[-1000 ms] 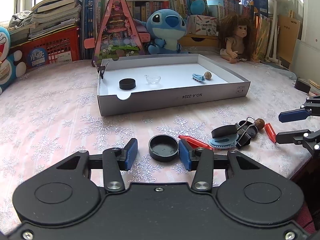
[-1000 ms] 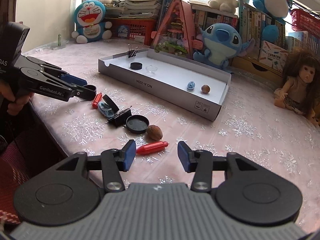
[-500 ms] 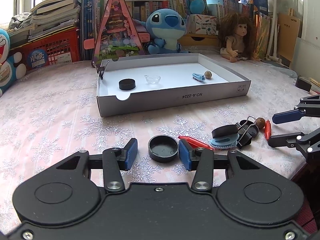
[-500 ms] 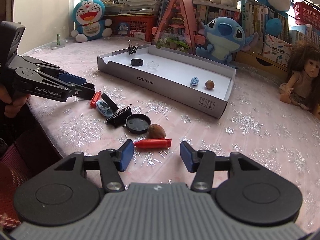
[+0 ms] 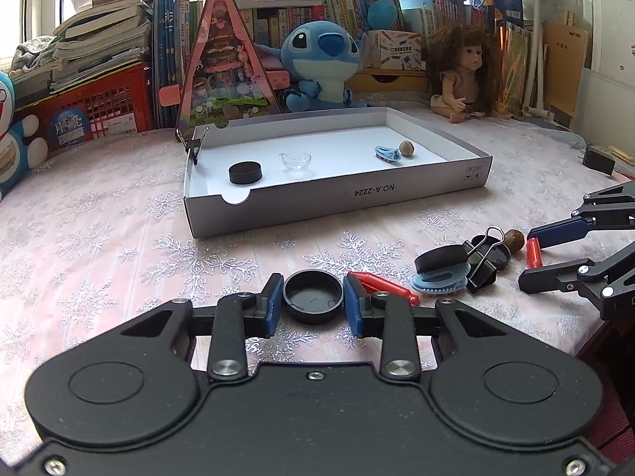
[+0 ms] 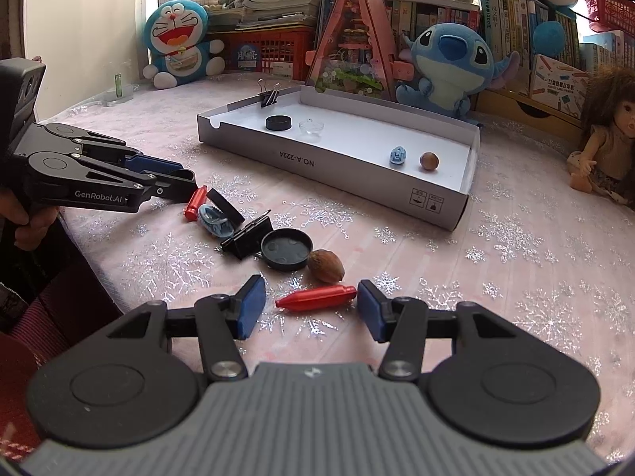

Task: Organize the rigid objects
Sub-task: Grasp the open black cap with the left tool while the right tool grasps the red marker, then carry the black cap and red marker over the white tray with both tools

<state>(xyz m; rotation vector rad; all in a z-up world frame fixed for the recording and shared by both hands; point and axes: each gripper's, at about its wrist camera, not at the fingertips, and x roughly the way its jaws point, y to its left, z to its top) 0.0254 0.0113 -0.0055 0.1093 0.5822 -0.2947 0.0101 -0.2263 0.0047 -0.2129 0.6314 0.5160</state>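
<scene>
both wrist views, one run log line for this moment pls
left gripper: open around black cap | right gripper: open around red crayon | tray: partly filled

Left gripper (image 5: pixel 313 303) has narrowed its jaws; right gripper (image 6: pixel 311 307) hovers low, jaws spread wide.

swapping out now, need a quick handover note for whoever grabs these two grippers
Left gripper: open, fingers either side of a black cap, not yet clamped.
Right gripper: open, straddling a red crayon.
Done: in the box lie a black puck, glass dish, blue clip and nut.
Left on the table: the cap, the crayon, a second red crayon, binder clip, second cap, walnut, blue clip with black disc.
</scene>
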